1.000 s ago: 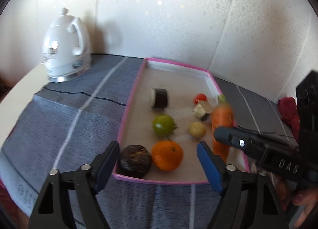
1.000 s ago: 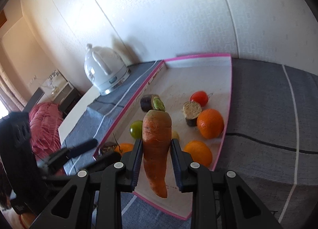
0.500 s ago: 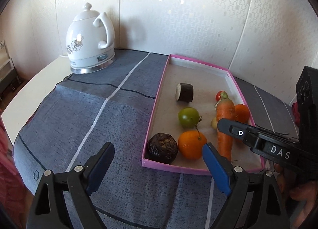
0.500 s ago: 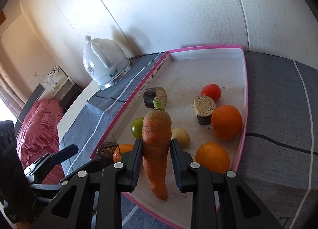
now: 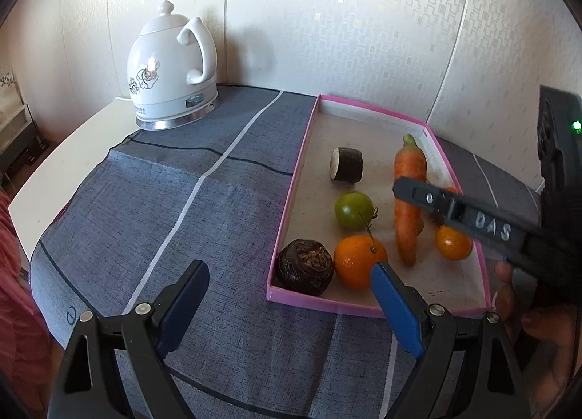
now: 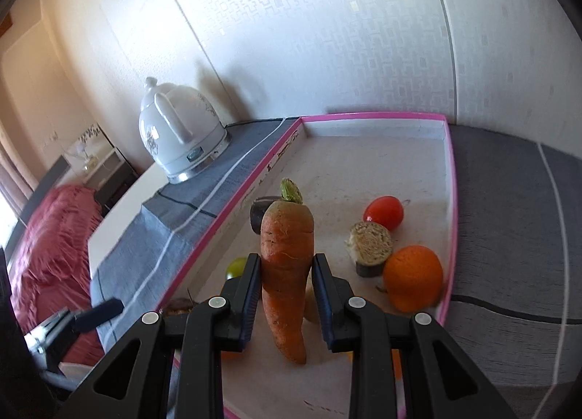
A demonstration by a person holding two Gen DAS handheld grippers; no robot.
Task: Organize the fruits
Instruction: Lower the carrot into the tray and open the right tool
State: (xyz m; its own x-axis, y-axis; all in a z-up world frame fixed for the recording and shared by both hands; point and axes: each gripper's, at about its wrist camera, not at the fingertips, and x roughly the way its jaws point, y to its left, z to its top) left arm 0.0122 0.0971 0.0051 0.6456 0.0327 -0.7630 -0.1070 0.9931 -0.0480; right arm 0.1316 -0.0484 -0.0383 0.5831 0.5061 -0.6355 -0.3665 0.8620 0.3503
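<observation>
My right gripper (image 6: 286, 286) is shut on an orange carrot (image 6: 287, 273), held upright with its green top up, above the pink-rimmed tray (image 6: 450, 200). The carrot (image 5: 409, 197) and right gripper (image 5: 414, 195) also show in the left wrist view over the tray (image 5: 291, 200). In the tray lie a dark round fruit (image 5: 305, 267), an orange (image 5: 358, 260), a green fruit (image 5: 353, 210), a dark cut piece (image 5: 346, 164) and another orange (image 5: 453, 242). My left gripper (image 5: 289, 304) is open and empty above the grey cloth, before the tray's near left corner.
A white kettle (image 5: 171, 70) stands at the back left on the grey striped cloth (image 5: 163, 200). A tomato (image 6: 383, 212), a cut piece (image 6: 369, 248) and an orange (image 6: 413, 277) lie by the tray's right wall. A wall rises behind the table.
My left gripper has pulled back and left, away from the tray. My right gripper has carried the carrot farther in over the tray.
</observation>
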